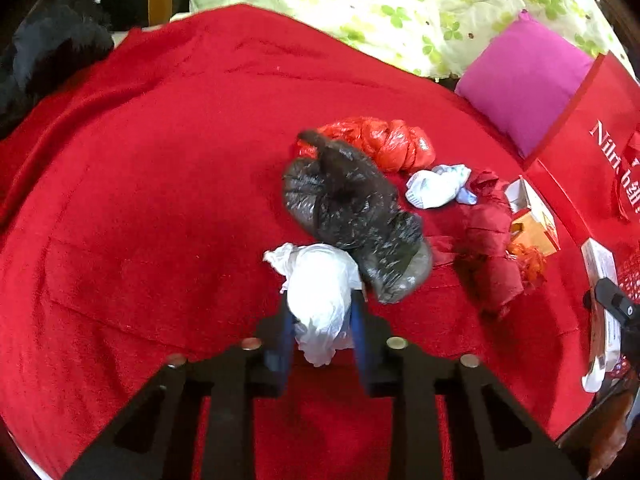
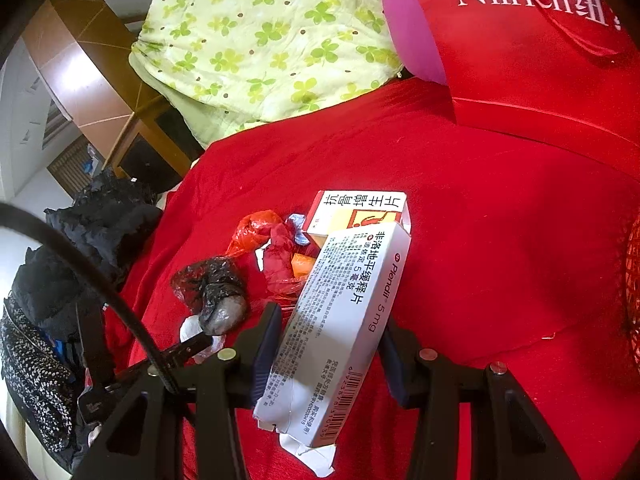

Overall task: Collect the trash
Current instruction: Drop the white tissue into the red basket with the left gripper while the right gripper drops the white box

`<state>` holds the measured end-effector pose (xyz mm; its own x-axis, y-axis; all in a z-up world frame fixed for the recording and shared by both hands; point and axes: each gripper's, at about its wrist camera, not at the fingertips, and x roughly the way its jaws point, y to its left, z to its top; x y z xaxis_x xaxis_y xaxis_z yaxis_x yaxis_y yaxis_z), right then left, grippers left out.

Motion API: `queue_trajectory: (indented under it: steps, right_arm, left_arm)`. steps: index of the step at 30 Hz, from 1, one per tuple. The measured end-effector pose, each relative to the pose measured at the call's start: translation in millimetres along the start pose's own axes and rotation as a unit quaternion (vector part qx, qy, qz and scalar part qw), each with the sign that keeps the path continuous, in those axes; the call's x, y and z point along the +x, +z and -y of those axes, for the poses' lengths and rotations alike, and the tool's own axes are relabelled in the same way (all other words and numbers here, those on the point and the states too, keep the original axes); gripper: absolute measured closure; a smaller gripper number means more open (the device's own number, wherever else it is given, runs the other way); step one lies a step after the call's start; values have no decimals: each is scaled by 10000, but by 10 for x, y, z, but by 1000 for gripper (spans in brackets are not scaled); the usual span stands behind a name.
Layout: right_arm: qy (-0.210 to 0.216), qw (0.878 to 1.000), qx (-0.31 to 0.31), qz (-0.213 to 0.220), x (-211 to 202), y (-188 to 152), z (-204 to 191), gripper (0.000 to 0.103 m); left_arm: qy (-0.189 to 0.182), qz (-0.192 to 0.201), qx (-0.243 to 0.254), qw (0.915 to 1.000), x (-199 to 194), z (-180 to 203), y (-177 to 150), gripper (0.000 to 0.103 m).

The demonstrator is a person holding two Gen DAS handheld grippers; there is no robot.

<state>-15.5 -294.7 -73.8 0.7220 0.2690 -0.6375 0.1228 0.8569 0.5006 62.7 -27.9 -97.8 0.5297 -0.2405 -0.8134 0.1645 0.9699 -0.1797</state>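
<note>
The left claw [image 1: 320, 316] is gripping a soft, light white plastic wad [image 1: 320, 296] beside the black bag [image 1: 352, 208], while the right claw [image 2: 326, 344] is clamping a crushable Plendil carton [image 2: 340, 320] mid-body.

A matt, fuzzy red blanket [image 1: 160, 200] is seen beneath the trash. The black bag [image 1: 352, 208] and red bag [image 1: 384, 144] are of glossy, crinkled plastic. The white wad [image 1: 320, 296] looks like thin crumpled plastic. The medicine box [image 2: 340, 320] is of smooth printed cardboard.
</note>
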Motion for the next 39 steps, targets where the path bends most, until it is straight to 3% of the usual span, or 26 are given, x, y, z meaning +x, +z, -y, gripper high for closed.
queue_trajectory:
  steps: [9, 14, 18, 23, 26, 30, 33, 35, 36, 39]
  right_arm:
    - [517, 9970, 6, 567, -590, 11, 37, 53]
    - [737, 9933, -195, 871, -1209, 85, 126, 53]
    - [599, 9886, -483, 1298, -1857, 147, 266, 53]
    - [30, 9841, -505, 1703, -2540, 252, 690, 53]
    - [-266, 9832, -257, 1790, -2779, 284, 1051, 53]
    - [-571, 9811, 230, 1833, -2935, 281, 1529, 51]
    - [-637, 9803, 670, 1747, -2920, 261, 1878, 51]
    - [-513, 9799, 937, 1685, -2875, 261, 2084, 43]
    - [-491, 9794, 1011, 1676, -2852, 252, 2126, 34]
    - [-372, 9761, 1233, 1751, -2818, 226, 2219, 33]
  left_arm:
    - [23, 330, 348, 9988, -704, 282, -163, 79]
    - [-475, 594, 827, 9937, -1150, 833, -133, 79]
    - [-1086, 738, 1525, 9795, -1366, 1667, -77, 79]
    - [-2028, 687, 2281, 9498, -1479, 2779, -48, 78]
    - [-2343, 713, 2667, 9322, -1480, 3340, -74, 77]
    - [-2617, 439, 2983, 9169, -1295, 3891, -148, 77]
    - [-2549, 351, 3211, 9114, -1129, 4161, -252, 70]
    - [-2434, 343, 3303, 9113, -1019, 4235, -290, 42]
    - [-2327, 366, 3320, 9134, -969, 4251, -295, 37]
    - [-2188, 446, 3329, 9161, -1013, 4094, -311, 37]
